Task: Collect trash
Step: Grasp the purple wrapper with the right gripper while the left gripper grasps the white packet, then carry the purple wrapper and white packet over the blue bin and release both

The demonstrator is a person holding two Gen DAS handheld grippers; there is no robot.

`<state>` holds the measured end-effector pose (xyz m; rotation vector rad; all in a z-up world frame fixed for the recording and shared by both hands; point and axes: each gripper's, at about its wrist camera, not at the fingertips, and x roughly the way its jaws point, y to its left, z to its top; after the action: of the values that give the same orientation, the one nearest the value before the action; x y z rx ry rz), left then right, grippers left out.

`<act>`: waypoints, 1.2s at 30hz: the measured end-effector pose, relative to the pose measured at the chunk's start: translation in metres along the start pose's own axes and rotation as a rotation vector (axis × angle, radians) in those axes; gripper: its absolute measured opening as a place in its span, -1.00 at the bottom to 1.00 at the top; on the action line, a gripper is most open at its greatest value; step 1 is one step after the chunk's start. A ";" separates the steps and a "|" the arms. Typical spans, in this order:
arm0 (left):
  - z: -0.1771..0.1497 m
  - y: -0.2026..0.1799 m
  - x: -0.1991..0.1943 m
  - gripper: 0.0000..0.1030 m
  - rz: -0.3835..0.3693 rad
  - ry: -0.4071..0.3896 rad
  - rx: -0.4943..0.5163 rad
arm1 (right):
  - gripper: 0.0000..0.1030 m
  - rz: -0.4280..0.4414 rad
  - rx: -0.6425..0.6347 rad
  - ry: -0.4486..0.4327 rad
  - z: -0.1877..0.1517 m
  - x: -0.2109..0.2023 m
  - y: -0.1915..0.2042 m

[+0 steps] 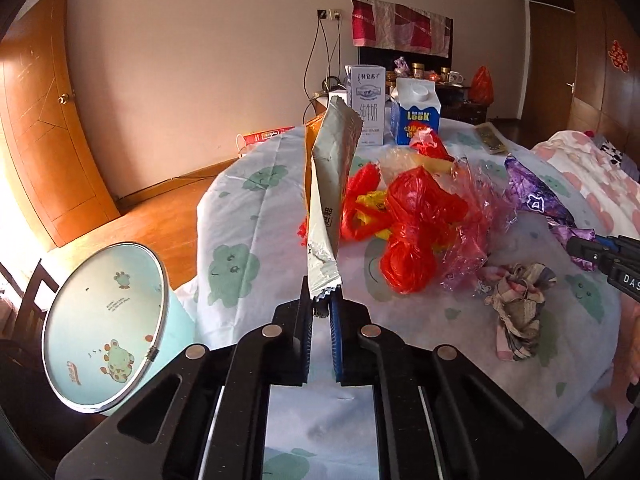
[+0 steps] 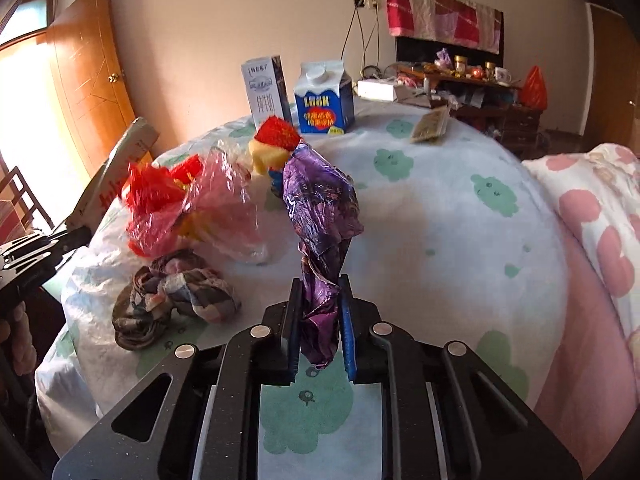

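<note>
Silver foil snack packet [image 1: 334, 184] matt and creased, purple wrapper [image 2: 320, 216] glossy crinkled foil, red plastic bags [image 1: 416, 216] thin and shiny, bedsheet [image 2: 440, 220] soft matt printed cloth, bin [image 1: 105, 326] smooth plastic with bright metal rim, door [image 1: 40, 120] varnished wood.

a lived-in home bedroom: a bed [image 2: 440, 208] under a quilt printed with green cartoon shapes, a pink blanket [image 2: 592, 208], wooden doors [image 1: 44, 128], a cluttered dresser [image 2: 480, 92] against the wall, and a red paper decoration [image 1: 618, 56].

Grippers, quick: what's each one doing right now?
Left gripper: shut on the silver snack wrapper.
Right gripper: shut on the purple foil wrapper.
</note>
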<state>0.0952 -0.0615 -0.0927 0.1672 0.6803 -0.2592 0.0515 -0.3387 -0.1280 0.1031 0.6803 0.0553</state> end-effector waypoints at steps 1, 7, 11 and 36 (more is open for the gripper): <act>0.001 0.003 -0.003 -0.86 0.006 -0.005 0.000 | -0.66 -0.003 -0.003 -0.014 0.003 -0.003 0.000; 0.001 0.027 -0.020 -0.86 0.046 -0.014 -0.023 | -0.66 0.001 -0.033 -0.069 0.020 -0.015 0.010; -0.002 0.042 -0.026 -0.86 0.076 -0.019 -0.044 | -0.66 0.029 -0.067 -0.090 0.031 -0.017 0.026; -0.034 0.134 -0.040 -0.85 0.234 0.024 -0.161 | -0.66 0.220 -0.310 -0.112 0.071 0.015 0.182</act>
<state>0.0839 0.0815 -0.0840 0.0946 0.6957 0.0219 0.1054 -0.1624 -0.0619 -0.1171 0.5393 0.3621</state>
